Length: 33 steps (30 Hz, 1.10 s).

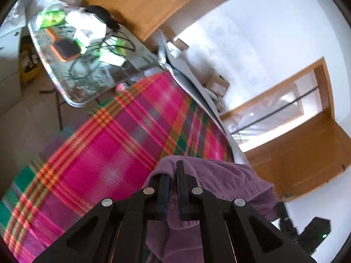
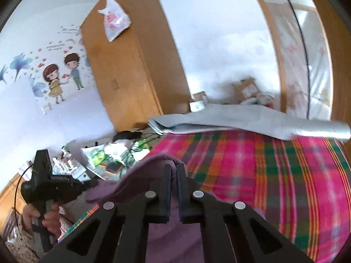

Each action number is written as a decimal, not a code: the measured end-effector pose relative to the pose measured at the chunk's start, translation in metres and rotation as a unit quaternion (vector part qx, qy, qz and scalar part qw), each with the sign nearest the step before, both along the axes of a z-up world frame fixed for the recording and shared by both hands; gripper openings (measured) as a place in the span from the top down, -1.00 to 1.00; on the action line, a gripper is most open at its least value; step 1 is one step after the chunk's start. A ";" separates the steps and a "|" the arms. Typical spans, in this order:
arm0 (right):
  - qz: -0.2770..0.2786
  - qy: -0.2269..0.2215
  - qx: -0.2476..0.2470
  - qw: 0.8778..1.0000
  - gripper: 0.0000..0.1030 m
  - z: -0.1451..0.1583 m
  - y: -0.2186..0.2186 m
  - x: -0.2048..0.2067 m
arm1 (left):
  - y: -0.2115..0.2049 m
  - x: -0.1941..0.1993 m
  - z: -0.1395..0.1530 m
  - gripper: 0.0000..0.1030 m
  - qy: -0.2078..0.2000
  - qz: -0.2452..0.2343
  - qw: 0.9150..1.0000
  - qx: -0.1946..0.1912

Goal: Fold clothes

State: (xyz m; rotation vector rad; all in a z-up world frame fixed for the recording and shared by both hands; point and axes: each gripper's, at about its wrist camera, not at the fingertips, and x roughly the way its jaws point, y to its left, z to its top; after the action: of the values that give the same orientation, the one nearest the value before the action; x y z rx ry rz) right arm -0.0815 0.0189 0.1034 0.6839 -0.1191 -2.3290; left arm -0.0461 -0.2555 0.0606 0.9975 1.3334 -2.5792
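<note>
Left gripper [image 1: 173, 175]: its two black fingers [image 1: 181, 188] are pinched together on a fold of the purple garment [image 1: 219, 179]; the cloth bunches up between and over the tips and hangs down on the right side of the fingers in the left wrist view.
Right gripper [image 2: 173, 175]: fingers [image 2: 183, 188] likewise closed tight on the purple cloth, a ridge of it rising between the tips and draping away to the left.
Purple garment: held in both grippers at once, lifted off the plaid bedspread [image 1: 105, 144], with loose fabric sagging below each pair of fingers; its shape as a piece of clothing cannot be told.
Plaid bedspread: pink, green and orange checks, spread over the bed beneath the garment; blurred in both views.
Person's hand [image 2: 47, 219]: seen at the lower left of the right wrist view, wrapped around the handle of the other black gripper body [image 2: 50, 182]; a patterned sleeve [image 2: 19, 239] shows below it.
Grey sheet [image 2: 252, 118]: lies folded along the far edge of the bed.
Tabletop [image 1: 65, 72]: beside the bed, cluttered with green packets, cables and an orange-edged dark object.
Wardrobe [image 2: 131, 61]: wooden, against the wall, a white plastic bag [image 2: 114, 22] hanging on its front.
Wall stickers [image 2: 61, 74]: cartoon boy and girl, left of the wardrobe.
</note>
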 end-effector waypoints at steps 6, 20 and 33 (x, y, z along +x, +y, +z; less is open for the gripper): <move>0.024 -0.025 0.020 0.999 0.91 -0.016 -0.040 -0.022 | -0.007 0.007 -0.025 0.90 -0.045 -0.002 0.999 -0.009; 0.006 -0.104 0.054 0.993 0.50 -0.055 -0.041 -0.049 | 0.067 0.032 0.002 0.44 0.003 -0.145 0.972 -0.187; 0.020 -0.087 0.118 0.989 0.34 -0.076 0.018 0.017 | 0.138 -0.003 -0.034 0.42 -0.081 -0.253 0.916 -0.299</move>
State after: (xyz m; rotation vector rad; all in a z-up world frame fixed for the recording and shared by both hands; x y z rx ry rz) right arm -0.0648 0.0365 0.0279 0.9978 0.0942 -2.2632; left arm -0.0493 -0.1172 0.0266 1.5067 0.1994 -2.8576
